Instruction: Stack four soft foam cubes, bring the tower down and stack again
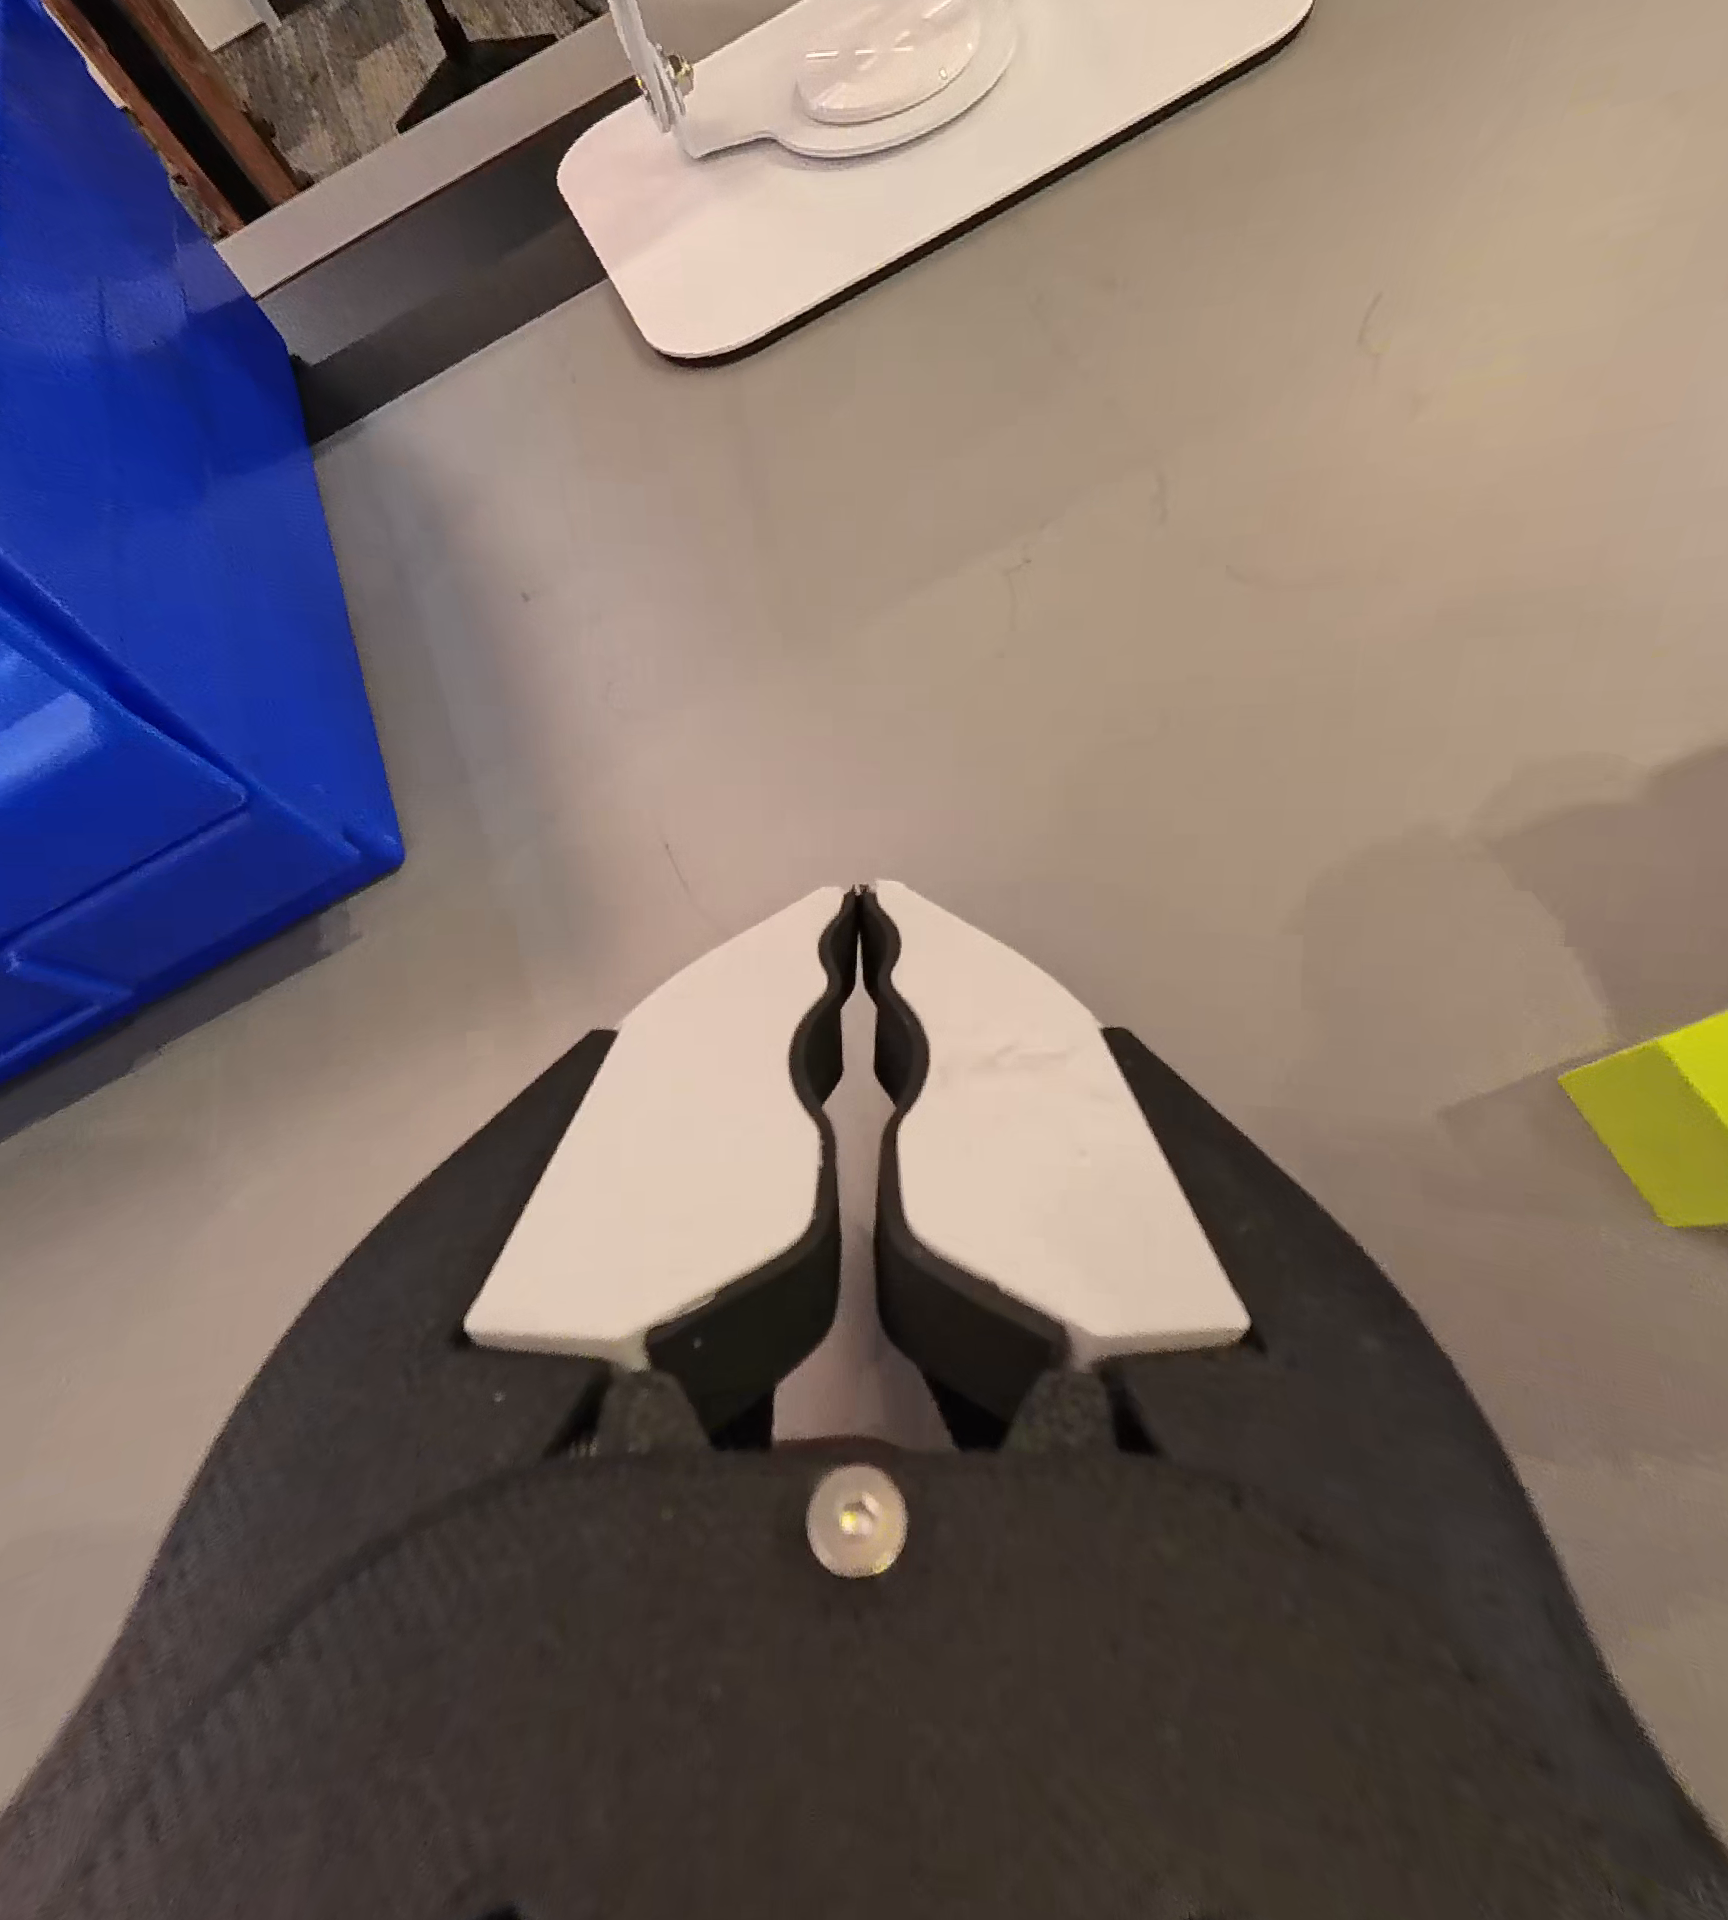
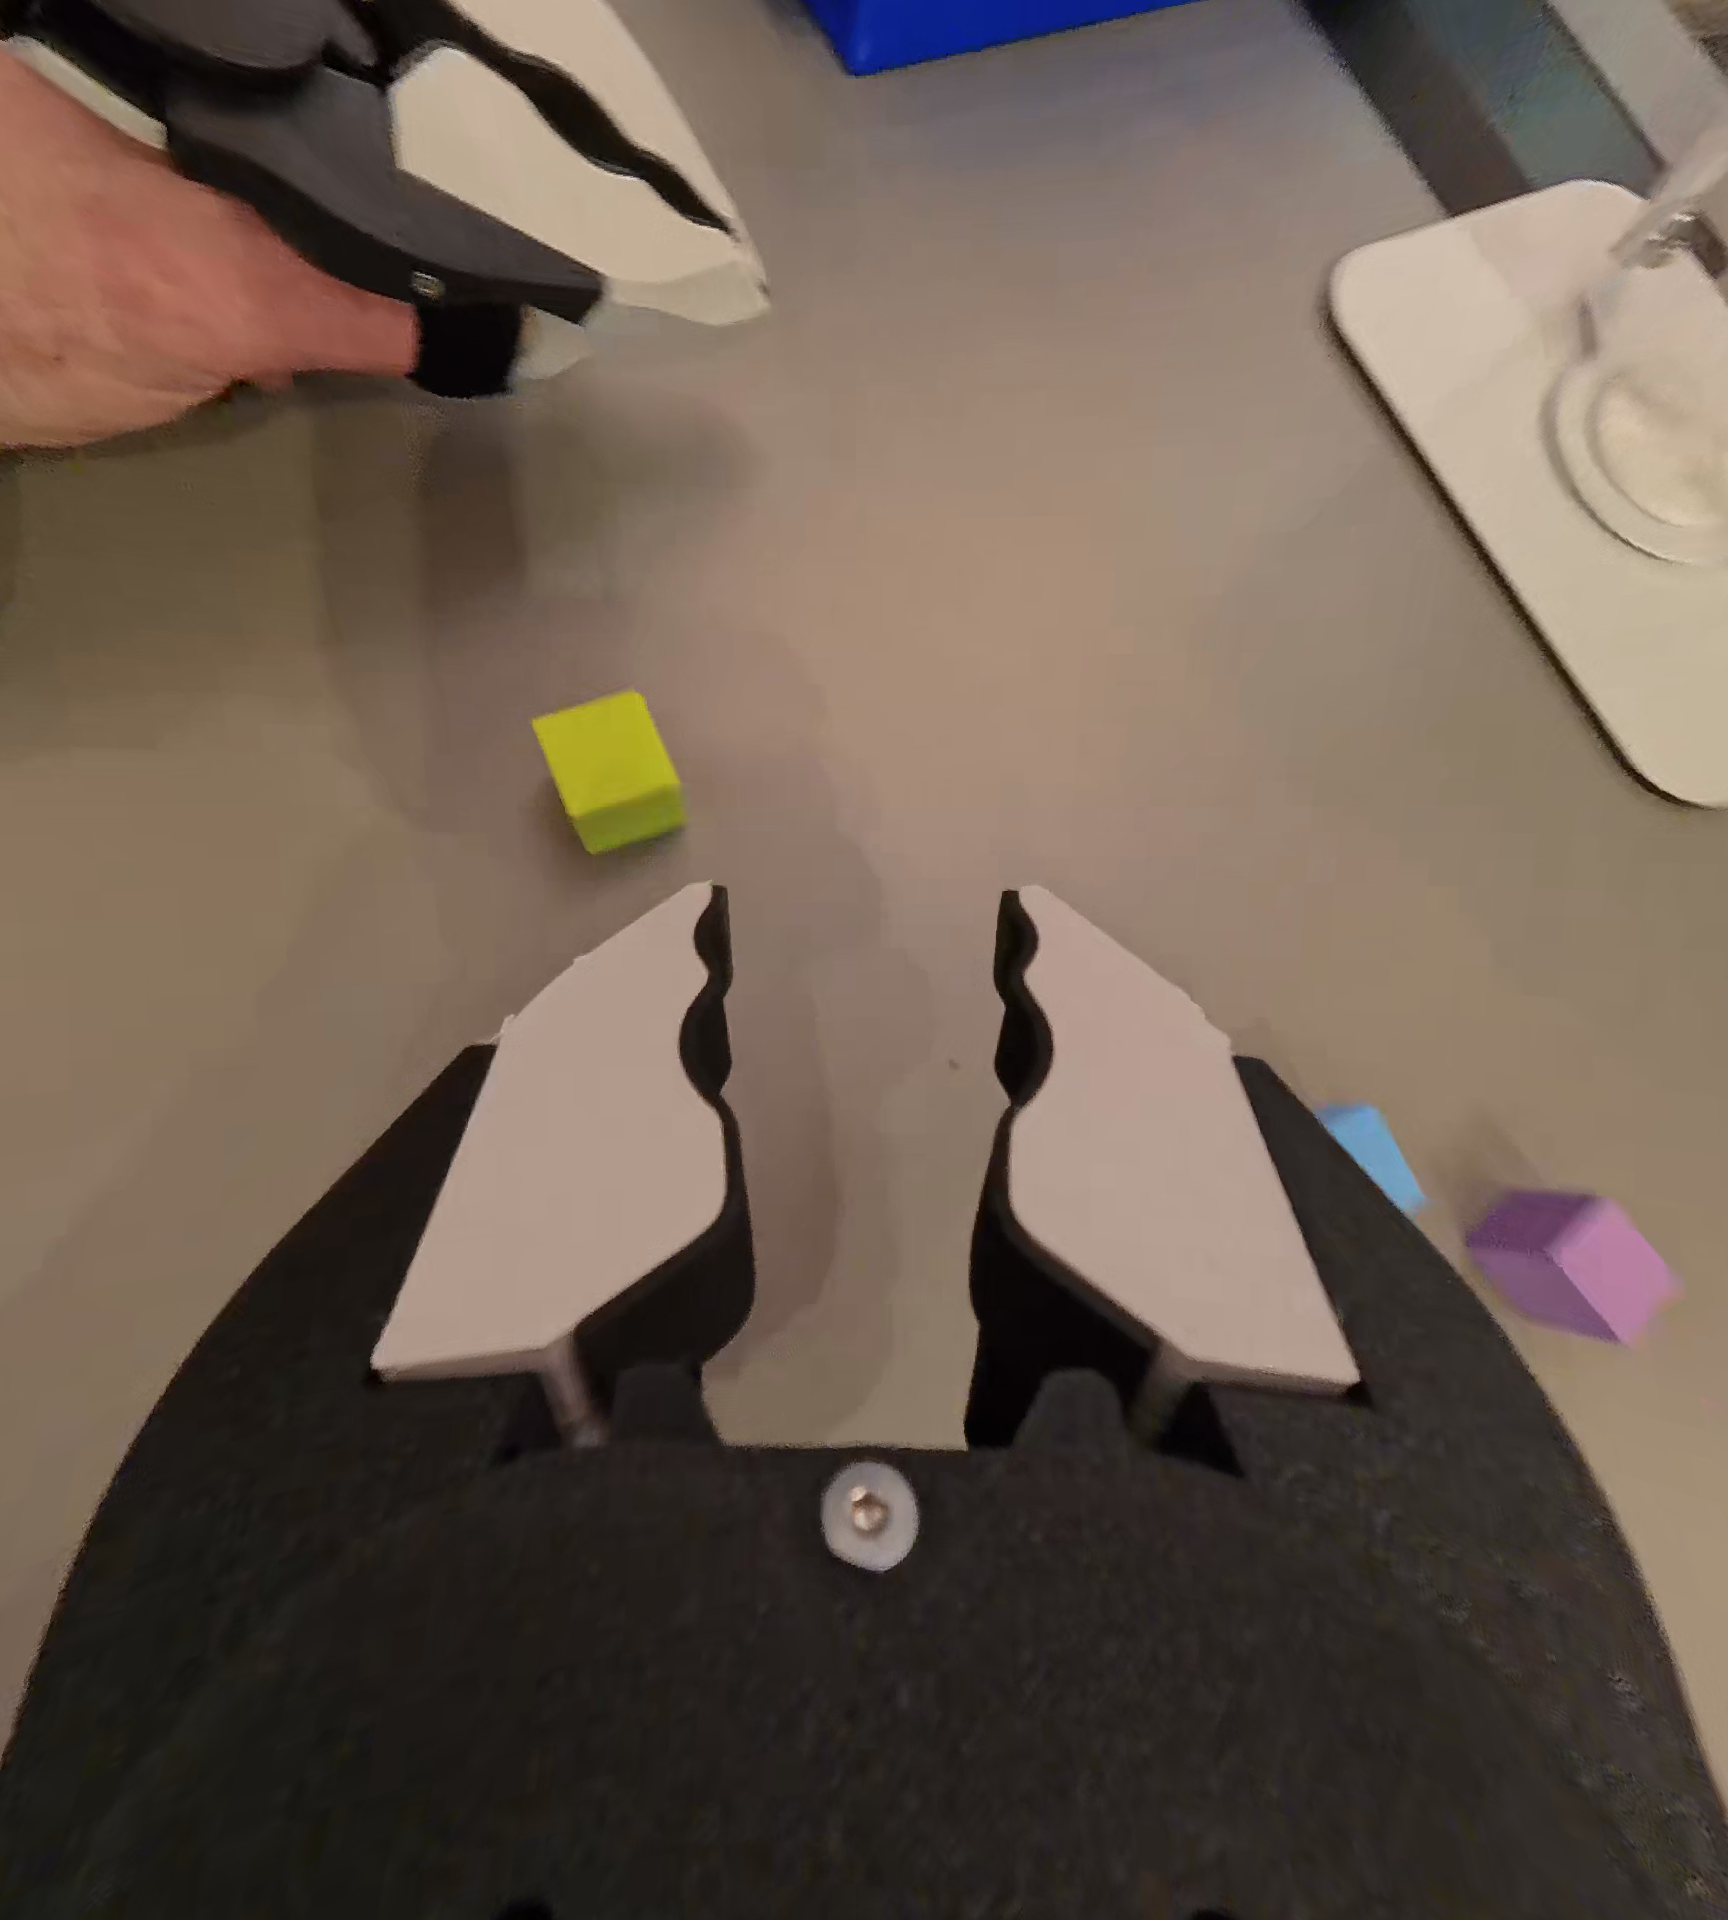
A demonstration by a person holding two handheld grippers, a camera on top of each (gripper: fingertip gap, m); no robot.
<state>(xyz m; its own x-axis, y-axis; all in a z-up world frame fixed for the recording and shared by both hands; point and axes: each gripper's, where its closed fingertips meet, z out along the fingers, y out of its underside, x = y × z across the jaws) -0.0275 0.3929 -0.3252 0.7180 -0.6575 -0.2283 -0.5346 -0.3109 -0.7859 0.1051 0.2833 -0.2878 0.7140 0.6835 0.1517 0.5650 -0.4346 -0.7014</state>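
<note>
Here the cubes lie scattered on the grey worktop, none on top of another, so by my reading a stacking round is only beginning.

Farthest left, in the left wrist view, stands a blue bin, and beyond it a white stand base at the worktop's far edge. The left claw is closed, its fingertips meeting on nothing, and it hangs over bare worktop. In the right wrist view a hand holds it up at the upper left, well away from the cubes.

Moving right, the yellow-green cube sits alone on the worktop, just ahead and to the left of the right claw. That claw is open with nothing between its pads; only worktop shows in the gap. Further right, a light blue cube peeps out from behind the claw's right finger, and a purple cube lies near it. A fourth cube is not visible in either view.

The next move probably calls for shifting the open right claw left so its pads straddle the yellow-green cube, then squeezing gently, since soft foam gives under pressure.
</note>
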